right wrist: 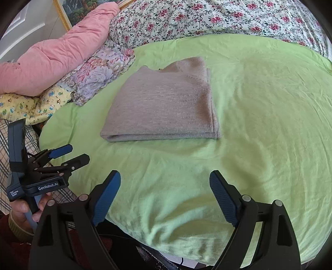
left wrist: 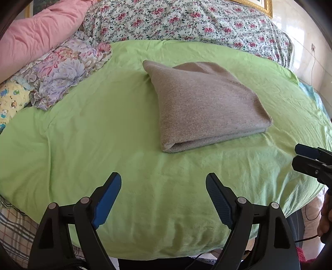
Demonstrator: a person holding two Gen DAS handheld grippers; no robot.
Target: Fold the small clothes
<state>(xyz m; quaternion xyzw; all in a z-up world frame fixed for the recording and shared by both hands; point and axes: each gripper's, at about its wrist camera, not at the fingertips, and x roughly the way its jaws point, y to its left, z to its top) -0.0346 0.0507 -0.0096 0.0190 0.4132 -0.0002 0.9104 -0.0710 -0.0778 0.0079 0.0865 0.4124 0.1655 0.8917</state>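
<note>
The grey knit garment (left wrist: 207,103) lies already folded into a thick, multi-layer packet on the green sheet (left wrist: 103,145), straight ahead of both our tongs and well apart from them. Its rounded fold edge faces us, running left to right; its longer side runs away from us toward the floral quilt (left wrist: 186,18). The far end shows a neckline notch in the right wrist view (right wrist: 164,99). The layers sit fairly square, with one loose hem stacked along the right side.

We hold our left gripper (left wrist: 164,199) spread wide and empty, low over the near sheet; our right gripper (right wrist: 165,197) is likewise parted and holding nothing. Neither touches cloth. We judge the two about equally near, with the packet slightly right of the left tongs and slightly left of the right. A pink duvet (right wrist: 62,54) and patterned pillows (right wrist: 99,74) lie beyond on the left.
</note>
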